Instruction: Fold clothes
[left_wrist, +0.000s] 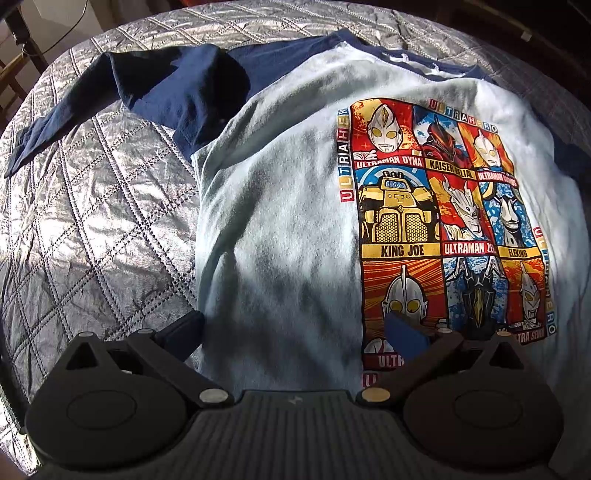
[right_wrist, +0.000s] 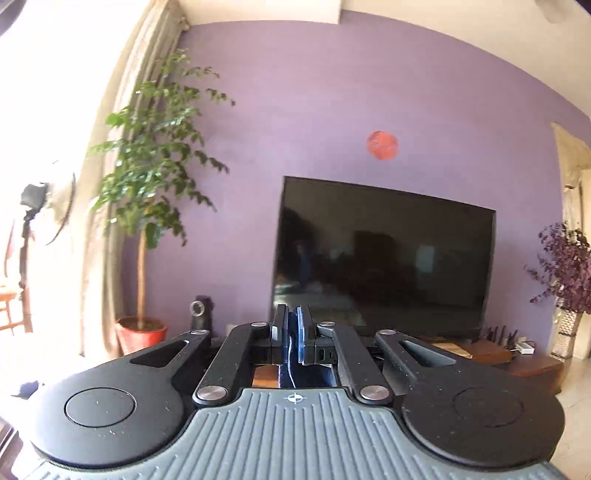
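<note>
Hovering low over the near hem, the left black two-finger gripper (left_wrist: 299, 332) had its jaws spread wide, one finger pad (left_wrist: 184, 328) at the shirt's left side edge and the other over the bottom of the print, neither visibly pinching cloth. Under it lay the white raglan T-shirt with navy sleeves (left_wrist: 280, 229), front up and spread flat on the silver quilted bedspread (left_wrist: 92, 221). Sunlight and shadow mottled its white body. Right of centre sat the bright multi-panel cartoon hero print (left_wrist: 443, 221), panels in red, gold and blue. Further back, the shirt's navy left-hand sleeve (left_wrist: 122, 92) stretched out toward the bedspread's far-left edge, with a raised fold near the shoulder. Beyond that, the navy neckline (left_wrist: 406, 59) lay near the far edge.

Over on the other camera, the right black two-finger gripper (right_wrist: 293, 328) was raised away from the bed, blue pads pressed nearly together with only a thin dark strip between them; I could not tell whether that was cloth. Behind it stood a dark flat-screen television (right_wrist: 384, 258) against a purple wall (right_wrist: 332, 92), a leafy green potted tree (right_wrist: 155, 147) to the left in a red pot.
</note>
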